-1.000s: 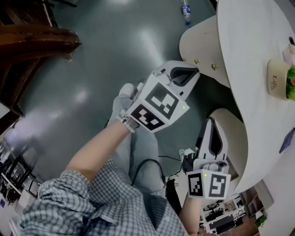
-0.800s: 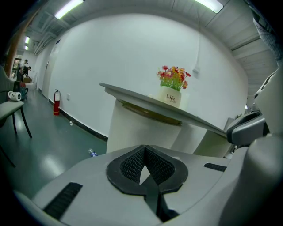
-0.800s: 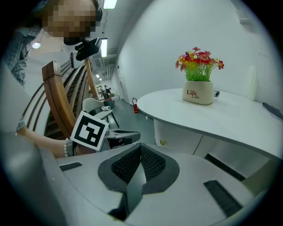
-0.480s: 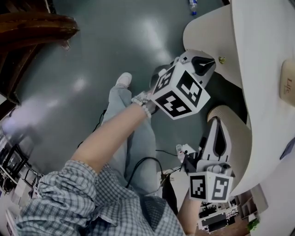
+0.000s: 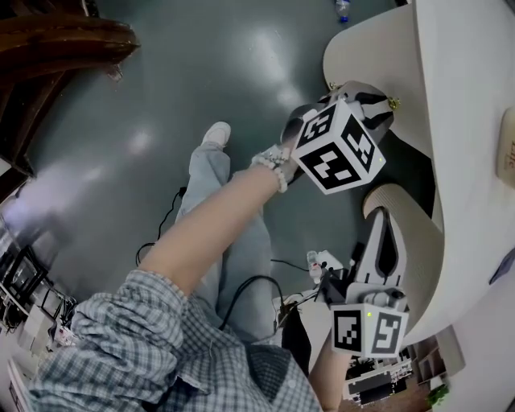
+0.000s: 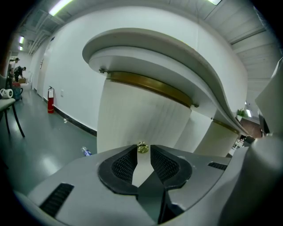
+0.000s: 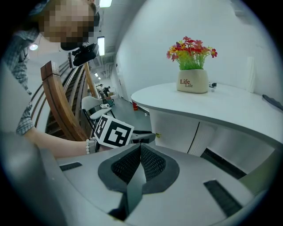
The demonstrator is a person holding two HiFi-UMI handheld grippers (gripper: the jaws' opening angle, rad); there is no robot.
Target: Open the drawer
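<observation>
The drawer front [image 6: 141, 117] is a cream, ribbed, curved panel under the white table top [image 5: 467, 96]. It carries a small brass knob [image 6: 142, 147]. My left gripper [image 6: 143, 152] points at that knob. Its jaws have just been opening and now stand apart, with the knob right at their tips and the pads not pressing on it. From the head view, the left gripper [image 5: 383, 100] sits close against the knob [image 5: 393, 103]. A second knob [image 5: 331, 86] lies further left. My right gripper [image 5: 385, 216] hangs lower by the cabinet, shut [image 7: 140, 146] and empty.
A flower pot [image 7: 192, 79] stands on the table top. On the grey floor lie a plastic bottle [image 5: 344, 10] and cables [image 5: 257, 282]. A dark wooden chair [image 5: 64, 40] is at the far left. The person's leg and white shoe [image 5: 216, 133] are below the left arm.
The left gripper has travelled right and towards the cabinet, up to the brass knob, and its jaws have parted. The right gripper has hardly shifted.
</observation>
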